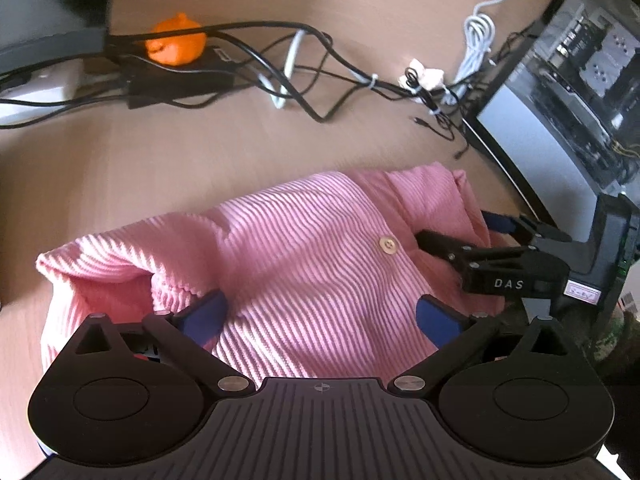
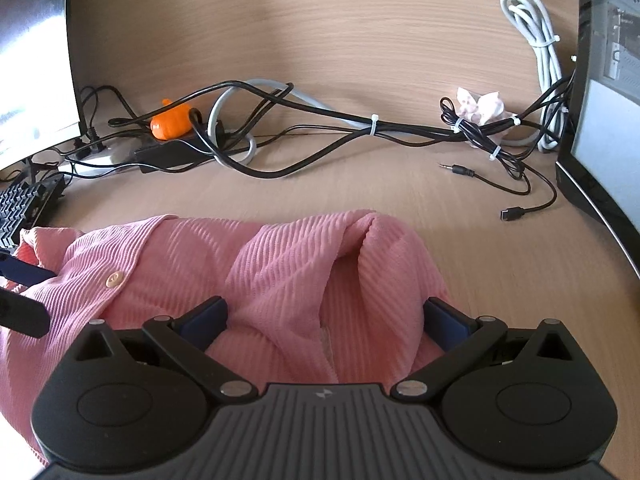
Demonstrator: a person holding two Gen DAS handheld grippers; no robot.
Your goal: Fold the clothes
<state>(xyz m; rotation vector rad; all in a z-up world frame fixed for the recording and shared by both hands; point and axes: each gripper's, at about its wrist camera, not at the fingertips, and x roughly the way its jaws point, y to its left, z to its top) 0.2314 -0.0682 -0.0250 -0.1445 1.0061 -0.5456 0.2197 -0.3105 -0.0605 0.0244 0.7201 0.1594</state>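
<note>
Here both grippers, left gripper [image 1: 320, 314] and right gripper [image 2: 326, 318], stood released over the pink cardigan [image 1: 304, 248]. Each, I judged, needed one clean edge, not bunched layers.

You get bright daylight in both views, falling in patches. On the pink garment [image 1: 304, 248] a sunlit band crosses the ribbing while its near folds sit in soft shadow; in the right wrist view the same cloth [image 2: 280, 272] shows streaked light and shade. The cables [image 2: 320, 128] cast thin, soft shadows on the desk [image 2: 360, 40]. The desk's grain smears into blur near its right edge, and the monitor [image 2: 24, 80] at the left glares white. Fisheye distortion bends the desk's far edge and the computer case [image 1: 580, 80]. Both pictures look slightly soft, corners darkest.
</note>
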